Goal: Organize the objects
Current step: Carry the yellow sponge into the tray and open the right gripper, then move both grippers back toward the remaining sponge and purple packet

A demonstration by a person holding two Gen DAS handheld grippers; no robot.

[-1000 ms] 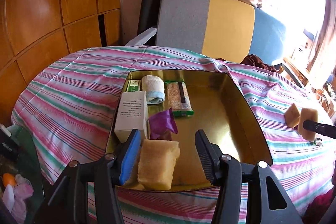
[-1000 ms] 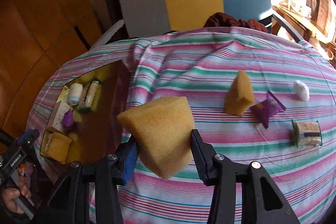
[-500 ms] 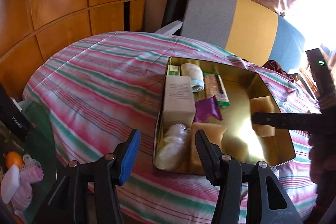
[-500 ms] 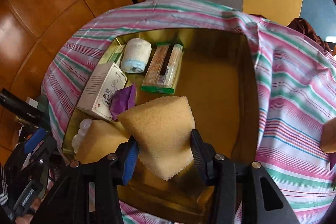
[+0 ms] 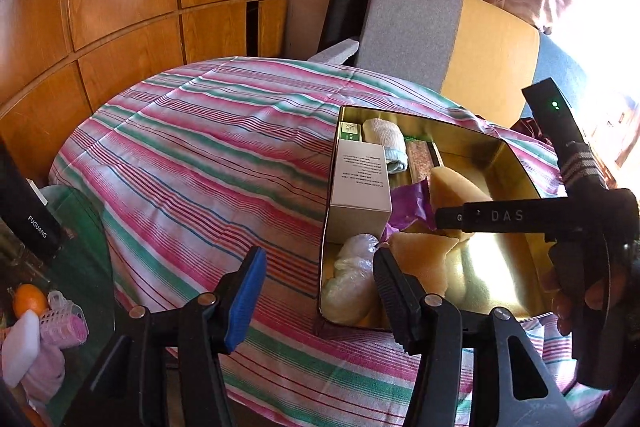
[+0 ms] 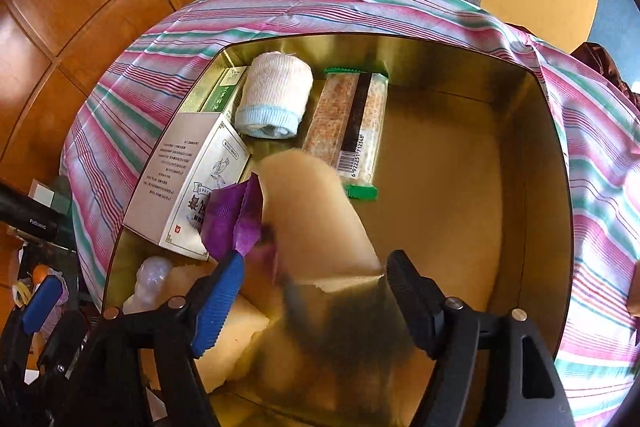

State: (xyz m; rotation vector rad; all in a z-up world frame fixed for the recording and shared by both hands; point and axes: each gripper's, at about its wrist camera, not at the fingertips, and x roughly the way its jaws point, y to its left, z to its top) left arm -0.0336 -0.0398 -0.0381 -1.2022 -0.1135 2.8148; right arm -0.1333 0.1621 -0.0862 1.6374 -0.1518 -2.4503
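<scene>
The right claw has sprung apart, seemingly dropping the yellow wedge-shaped foam sponge into the shallow gold metal tin. Left claw hangs apart, empty; one more item stowed.

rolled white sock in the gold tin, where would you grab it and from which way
Grip the rolled sock across its round middle, coming straight down from above. It lies on its side at the tin's far end, its blue cuff toward the camera, a green box on one flank and a snack bar on the other, so side approaches look crowded.
</scene>
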